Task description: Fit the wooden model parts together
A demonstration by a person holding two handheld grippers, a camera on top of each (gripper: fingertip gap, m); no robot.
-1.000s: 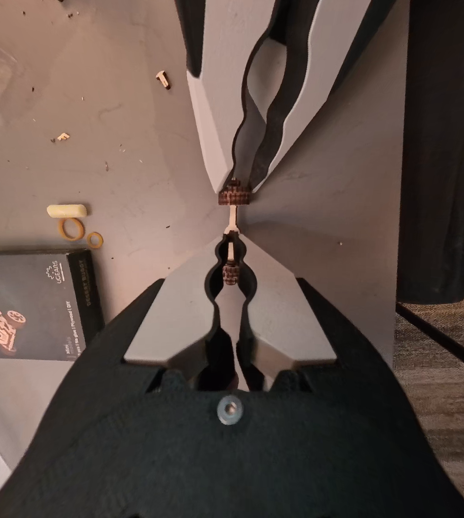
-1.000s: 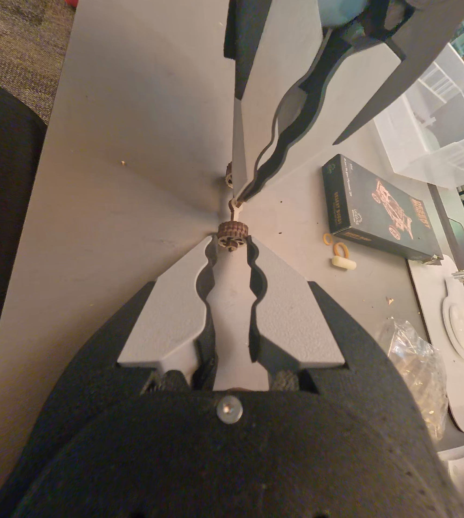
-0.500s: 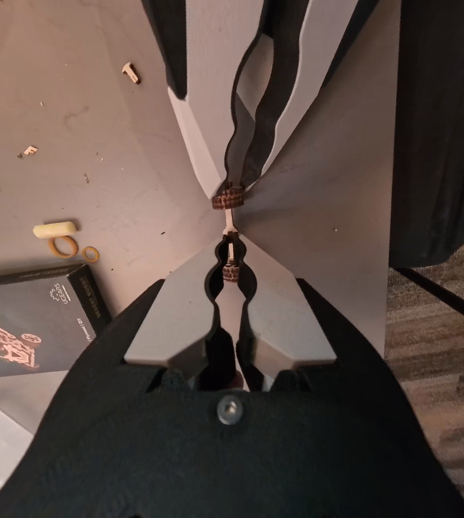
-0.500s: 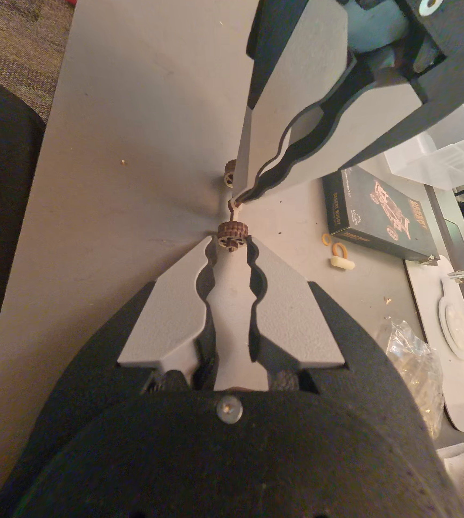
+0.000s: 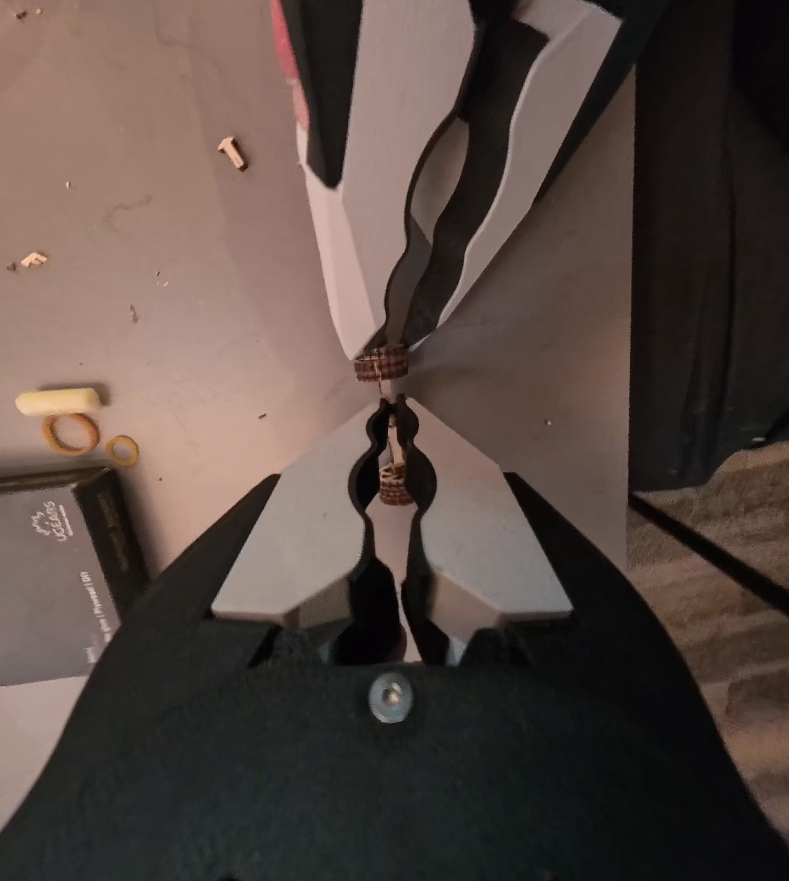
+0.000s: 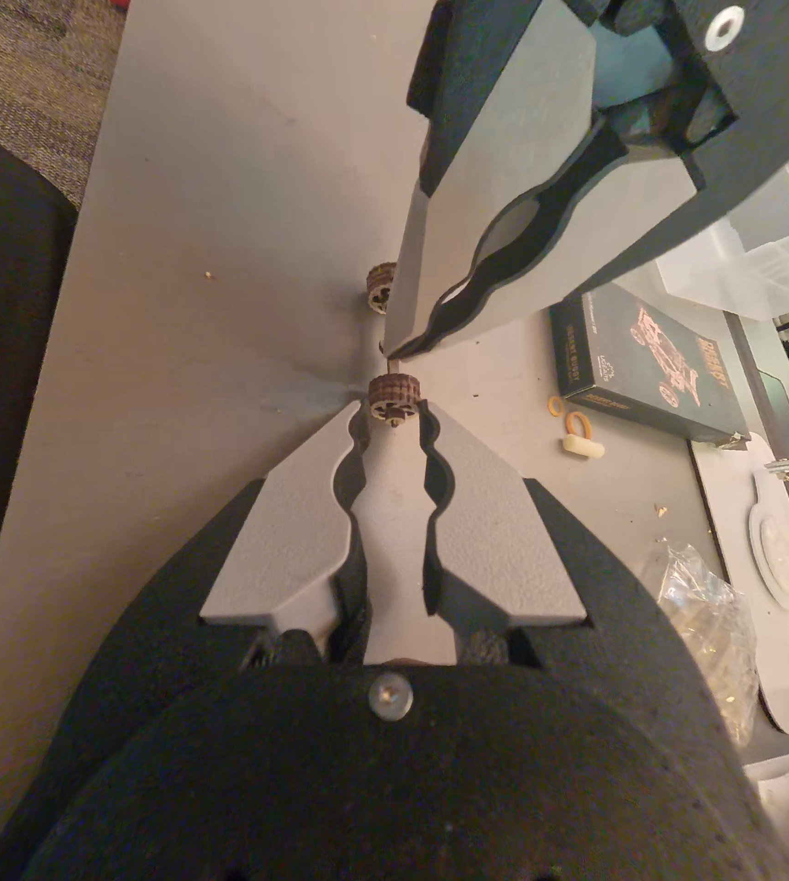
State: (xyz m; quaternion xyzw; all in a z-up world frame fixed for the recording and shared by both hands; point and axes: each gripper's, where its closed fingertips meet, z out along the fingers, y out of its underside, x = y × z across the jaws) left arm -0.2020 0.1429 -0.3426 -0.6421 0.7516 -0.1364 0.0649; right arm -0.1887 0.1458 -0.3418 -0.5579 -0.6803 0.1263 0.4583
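Now the wheel sits nearer the axle's gripped end.

Right gripper (image 6: 393, 405), jaws clamped on the dark ridged wooden wheel (image 6: 392, 395), has pushed closer to the left gripper (image 5: 392, 405), whose jaws pinch the thin pale wooden axle (image 5: 395, 450); seating looks nearly done. Well left of the wheel lies a black printed box (image 5: 25, 572), its lettering left unread.

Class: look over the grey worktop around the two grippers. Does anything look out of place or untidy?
Yes: pale wood offcuts and crumbs lie scattered on the grey table, and a crumpled clear plastic bag lies loose. Nothing looks broken.
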